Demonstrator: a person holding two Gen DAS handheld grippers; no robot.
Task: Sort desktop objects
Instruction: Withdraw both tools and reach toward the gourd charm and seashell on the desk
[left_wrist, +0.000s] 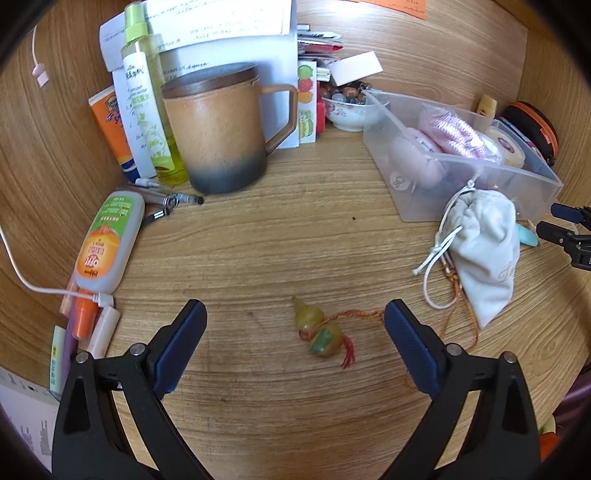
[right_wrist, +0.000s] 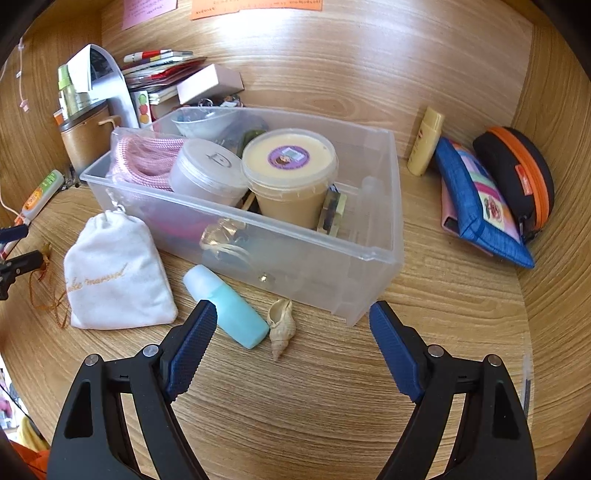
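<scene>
My left gripper (left_wrist: 294, 314) is open and empty, low over the wooden desk, with a small amber gourd charm (left_wrist: 318, 332) on an orange cord lying between its fingers. A white drawstring pouch (left_wrist: 484, 247) lies to its right, in front of the clear plastic box (left_wrist: 406, 206). My right gripper (right_wrist: 292, 314) is open and empty in front of that box (right_wrist: 384, 258). A light blue bottle (right_wrist: 229, 306) and a seashell (right_wrist: 281, 325) lie just ahead of its fingers. The pouch (right_wrist: 114, 273) lies to the left. The box holds tubs, pink rope and small items.
A brown mug (left_wrist: 221, 129), spray bottle (left_wrist: 147, 99), orange tube (left_wrist: 110, 125) and repellent bottle (left_wrist: 107, 243) crowd the left. Pens and a white cable lie at far left. A bowl of stones (left_wrist: 347, 107) sits behind. Blue pouch (right_wrist: 480, 210), black-orange case (right_wrist: 517, 177) and yellow tube (right_wrist: 424, 144) stand right.
</scene>
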